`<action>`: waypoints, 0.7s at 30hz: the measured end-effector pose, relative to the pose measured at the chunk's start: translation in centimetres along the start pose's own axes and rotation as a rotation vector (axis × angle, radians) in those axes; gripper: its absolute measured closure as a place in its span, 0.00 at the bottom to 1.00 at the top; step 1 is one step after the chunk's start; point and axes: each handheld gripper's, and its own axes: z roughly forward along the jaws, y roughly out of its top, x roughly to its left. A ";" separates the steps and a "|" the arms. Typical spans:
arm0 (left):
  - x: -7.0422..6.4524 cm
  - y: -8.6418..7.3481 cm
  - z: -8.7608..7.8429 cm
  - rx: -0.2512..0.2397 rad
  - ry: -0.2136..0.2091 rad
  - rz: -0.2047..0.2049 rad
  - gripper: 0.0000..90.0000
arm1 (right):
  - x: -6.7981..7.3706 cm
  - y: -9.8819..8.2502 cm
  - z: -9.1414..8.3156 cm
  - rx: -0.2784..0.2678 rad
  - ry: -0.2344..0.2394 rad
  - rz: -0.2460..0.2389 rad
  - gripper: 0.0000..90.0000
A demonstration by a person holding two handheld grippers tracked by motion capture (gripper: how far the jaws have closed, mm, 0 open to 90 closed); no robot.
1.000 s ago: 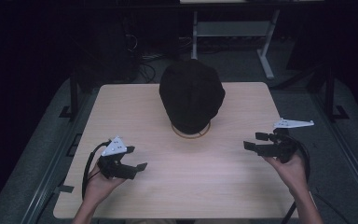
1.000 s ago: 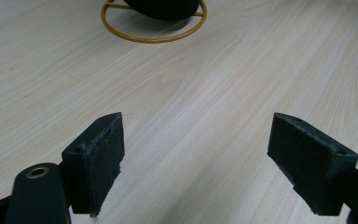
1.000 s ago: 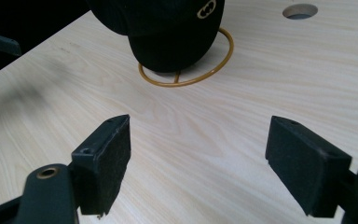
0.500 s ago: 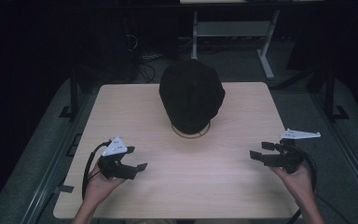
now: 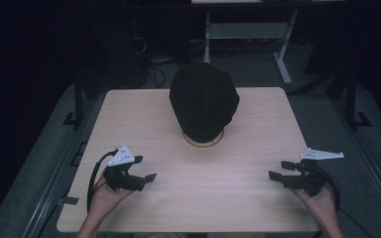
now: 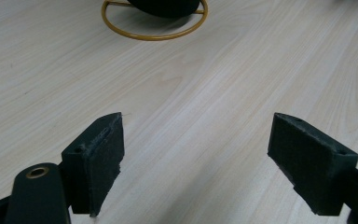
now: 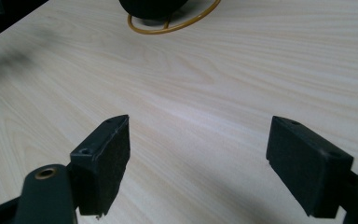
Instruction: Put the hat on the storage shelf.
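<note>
**Inspector A:** A black cap (image 5: 204, 101) is seen at the upper centre of the high view, seated on a gold wire stand whose ring base (image 5: 203, 142) rests on the wooden table (image 5: 144, 114). The ring is also noted at the top edge of the left gripper view (image 6: 154, 36) and at the top of the right gripper view (image 7: 168, 28).

**Inspector B:** And the tools?

**Inspector A:** The left gripper (image 5: 144, 174) is recorded at the lower left of the high view, the right gripper (image 5: 280, 170) at the lower right. Both are held low over bare tabletop, well apart from the cap. In each gripper view the jaws are spread wide, with nothing but wood grain between them. Nothing is gripped or touched by either pad.

**Inspector B:** Recommendation for the step in hand?

**Inspector A:** The step is judged to be an approach to the cap. The jaws should be kept wide until the fabric is bracketed. The cap would best be approached from both sides at brim level, so that it is lifted off evenly. The light wire stand could be tipped or dragged if the cap is pulled sideways; a straight upward lift is advised.
</note>
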 end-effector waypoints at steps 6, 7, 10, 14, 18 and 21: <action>0.0 0.0 0.1 0.003 -0.005 0.006 0.20 | 0.1 -1.0 -0.3 -0.003 0.003 0.012 0.23; 0.0 0.0 0.1 0.004 -0.007 0.006 0.20 | 0.0 -1.2 -0.3 -0.007 0.007 0.018 0.23; 0.0 0.0 0.1 -0.002 -0.009 0.003 0.20 | 0.0 -1.6 -0.3 -0.014 0.005 0.018 0.23; 0.0 0.0 0.1 -0.005 -0.012 -0.004 0.20 | 0.3 -2.1 -0.5 -0.019 0.000 0.016 0.23; -0.1 -0.1 0.1 0.002 -0.014 -0.001 0.20 | 0.7 -2.8 -0.8 -0.029 0.005 0.025 0.23; -0.1 -0.1 0.2 0.006 -0.018 0.001 0.20 | 1.2 -3.4 -1.0 -0.040 0.014 0.022 0.23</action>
